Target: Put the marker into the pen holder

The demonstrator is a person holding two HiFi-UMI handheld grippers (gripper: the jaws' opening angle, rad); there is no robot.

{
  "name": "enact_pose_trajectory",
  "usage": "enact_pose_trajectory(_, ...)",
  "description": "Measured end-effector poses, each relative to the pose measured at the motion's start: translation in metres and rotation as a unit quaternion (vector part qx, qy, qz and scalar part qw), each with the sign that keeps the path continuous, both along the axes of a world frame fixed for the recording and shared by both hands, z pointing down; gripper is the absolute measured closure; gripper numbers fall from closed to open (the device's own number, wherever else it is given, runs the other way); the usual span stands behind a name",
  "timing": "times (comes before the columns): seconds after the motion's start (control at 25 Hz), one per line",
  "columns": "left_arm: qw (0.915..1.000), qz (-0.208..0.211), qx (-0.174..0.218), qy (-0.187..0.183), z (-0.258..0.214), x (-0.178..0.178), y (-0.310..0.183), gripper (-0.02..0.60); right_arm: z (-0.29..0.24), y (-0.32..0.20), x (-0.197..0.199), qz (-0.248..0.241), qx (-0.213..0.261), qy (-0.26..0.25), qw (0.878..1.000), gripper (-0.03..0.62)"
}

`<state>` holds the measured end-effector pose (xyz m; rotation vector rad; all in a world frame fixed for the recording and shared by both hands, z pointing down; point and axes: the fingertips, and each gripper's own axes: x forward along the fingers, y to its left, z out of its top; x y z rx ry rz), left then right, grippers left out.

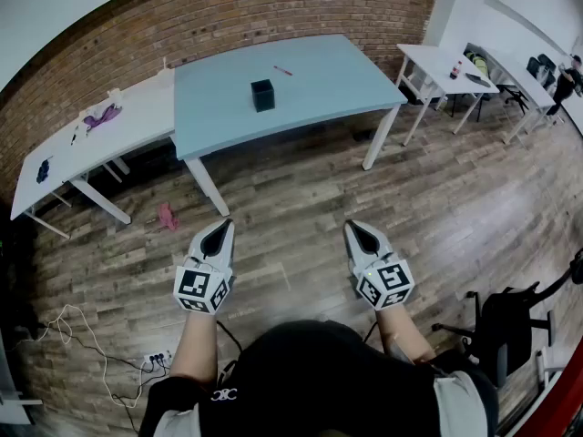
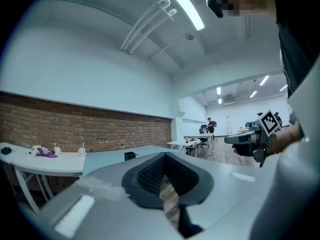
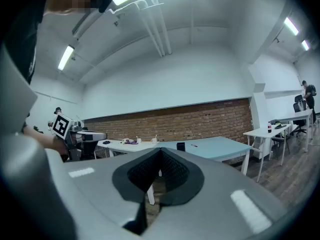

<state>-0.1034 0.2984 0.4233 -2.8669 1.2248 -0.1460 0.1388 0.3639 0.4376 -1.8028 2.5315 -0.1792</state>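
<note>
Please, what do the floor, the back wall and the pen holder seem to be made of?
Floor: wood-look planks, matte, with grain and seams. Back wall: bare reddish brick, mortar lines visible. Pen holder: dark and matte, perhaps plastic; too small to tell.

Black shirt [image 1: 301, 376], grey marker-cubed hand-held grippers [image 1: 223, 228] [image 1: 355, 229]
</note>
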Motion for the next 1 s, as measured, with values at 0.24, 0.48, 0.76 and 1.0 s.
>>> enact_pose_trajectory(0.24,0.9992,0.018,0.026,-0.026,-0.003,-0.002,0.008,0.575,-0.003,0.0,-0.008,0.032,0.003,0.006,0.999,0.588)
enact_pose_trajectory(0.48,0.9994,0.033,-0.011,0.01,0.002,-0.018,0.009,0.575,-0.003,0.006,-0.028,0.049,0.0,0.003,0.999,0.586)
enact_pose_trajectory(0.76,0.9985,0.043,-0.024,0.022,0.012,-0.044,0.015,0.575,0.004,0.023,-0.064,0.048,-0.008,0.022,0.999,0.586)
enact_pose_trajectory(1.0,0.9975,0.059,-0.032,0.024,0.022,-0.061,0.024,0.575,0.011,0.04,-0.094,0.036,-0.02,0.024,0.999,0.586)
